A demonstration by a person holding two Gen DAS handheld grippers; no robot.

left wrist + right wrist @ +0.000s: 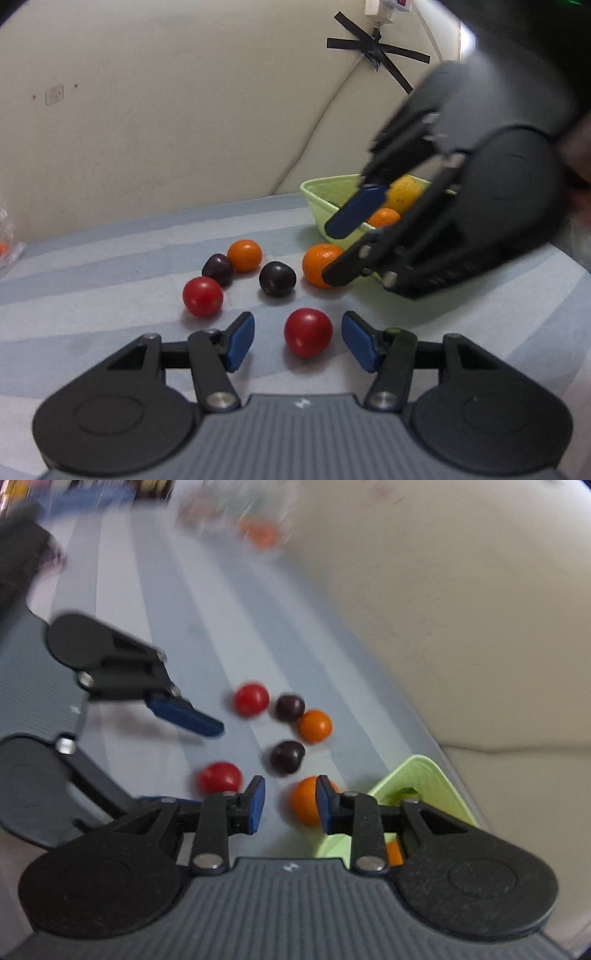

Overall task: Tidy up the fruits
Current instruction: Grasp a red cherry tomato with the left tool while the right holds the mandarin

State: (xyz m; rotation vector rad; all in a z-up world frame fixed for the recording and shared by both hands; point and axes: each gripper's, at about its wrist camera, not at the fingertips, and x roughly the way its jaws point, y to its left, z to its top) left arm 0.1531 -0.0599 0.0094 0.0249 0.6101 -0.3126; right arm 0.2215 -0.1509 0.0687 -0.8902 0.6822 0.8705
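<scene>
My left gripper [297, 341] is open, its blue pads on either side of a red tomato [307, 332] on the striped cloth, not touching it. My right gripper [290, 805] is open and empty, hovering above an orange [303, 800] next to the green bowl [424, 779]. It also shows in the left wrist view [334, 247], above the same orange [319, 264] at the bowl [317, 194]. The bowl holds a yellow fruit [402, 192] and an orange [384, 218]. A second tomato [202, 296], two dark plums [277, 278] [218, 269] and another orange [244, 255] lie loose.
A cream wall [166, 110] with black tape [376, 51] and a cable stands behind the bowl. A clear plastic bag [7, 240] lies at the far left edge. Blurred clutter [240, 509] sits at the cloth's far end in the right wrist view.
</scene>
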